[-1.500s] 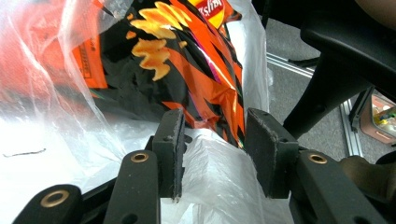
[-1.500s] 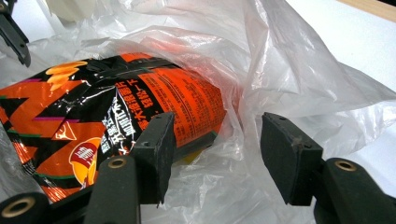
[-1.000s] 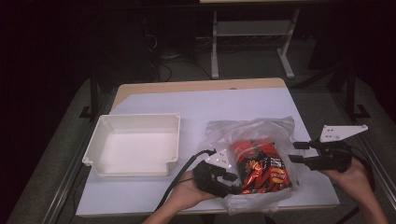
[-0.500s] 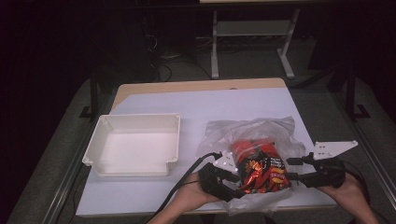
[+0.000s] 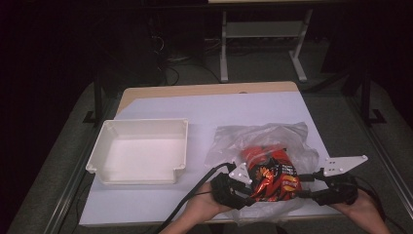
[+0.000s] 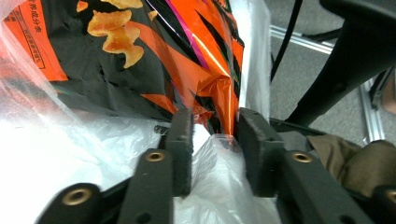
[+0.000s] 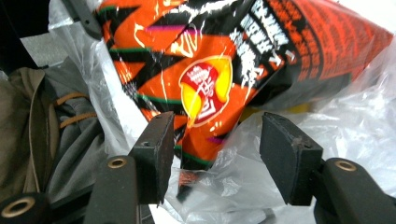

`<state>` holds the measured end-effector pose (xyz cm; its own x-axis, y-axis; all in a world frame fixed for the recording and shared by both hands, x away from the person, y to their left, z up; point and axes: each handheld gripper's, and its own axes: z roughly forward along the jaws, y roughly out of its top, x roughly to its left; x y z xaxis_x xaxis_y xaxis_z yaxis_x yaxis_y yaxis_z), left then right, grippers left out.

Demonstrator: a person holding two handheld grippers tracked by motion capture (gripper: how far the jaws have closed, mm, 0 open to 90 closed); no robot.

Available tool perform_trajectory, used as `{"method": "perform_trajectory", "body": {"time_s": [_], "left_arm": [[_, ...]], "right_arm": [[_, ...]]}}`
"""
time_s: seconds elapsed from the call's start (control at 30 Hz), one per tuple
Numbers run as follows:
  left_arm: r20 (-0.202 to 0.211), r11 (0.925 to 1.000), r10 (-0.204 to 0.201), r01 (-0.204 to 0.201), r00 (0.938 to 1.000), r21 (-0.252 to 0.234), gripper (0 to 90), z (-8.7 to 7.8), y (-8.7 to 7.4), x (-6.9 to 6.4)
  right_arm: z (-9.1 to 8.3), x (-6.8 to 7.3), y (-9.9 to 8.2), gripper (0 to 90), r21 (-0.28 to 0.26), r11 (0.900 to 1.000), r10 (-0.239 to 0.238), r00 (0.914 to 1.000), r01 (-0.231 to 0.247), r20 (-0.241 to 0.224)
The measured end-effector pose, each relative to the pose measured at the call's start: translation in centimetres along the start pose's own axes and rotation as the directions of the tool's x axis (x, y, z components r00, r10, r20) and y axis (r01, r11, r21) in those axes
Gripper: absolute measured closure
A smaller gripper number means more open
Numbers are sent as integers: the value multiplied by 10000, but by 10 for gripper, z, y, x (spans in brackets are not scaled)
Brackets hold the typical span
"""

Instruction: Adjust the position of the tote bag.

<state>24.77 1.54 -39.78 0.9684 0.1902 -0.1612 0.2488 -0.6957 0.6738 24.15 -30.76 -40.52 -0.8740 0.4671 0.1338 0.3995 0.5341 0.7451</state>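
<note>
The clear bag (image 5: 263, 146) perhaps hides the snack packet's (image 5: 268, 173) lower end.

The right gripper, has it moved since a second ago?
Yes. In the high view the right gripper has come down and inward from beyond the table's right edge to the snack bag.

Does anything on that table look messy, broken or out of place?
Nothing is spilled or broken. The orange snack bag lies inside a crumpled clear plastic bag whose near edge hangs over the table front, by the person's hands. The white tray sits square beside it.
</note>
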Motion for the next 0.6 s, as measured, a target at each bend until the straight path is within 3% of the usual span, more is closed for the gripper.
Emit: {"method": "perform_trajectory", "body": {"time_s": [0.27,0.6], "left_arm": [[-102,9998,-62,60,9999,-166,864,-4,-1,3],[-161,9937,-502,483,9986,-1009,886,-26,7,12]], "right_arm": [[2,5,-8,435,24,10000,41,10000,-41,-65],[-2,11,-1,423,-187,9993,-329,9994,332,129]]}}
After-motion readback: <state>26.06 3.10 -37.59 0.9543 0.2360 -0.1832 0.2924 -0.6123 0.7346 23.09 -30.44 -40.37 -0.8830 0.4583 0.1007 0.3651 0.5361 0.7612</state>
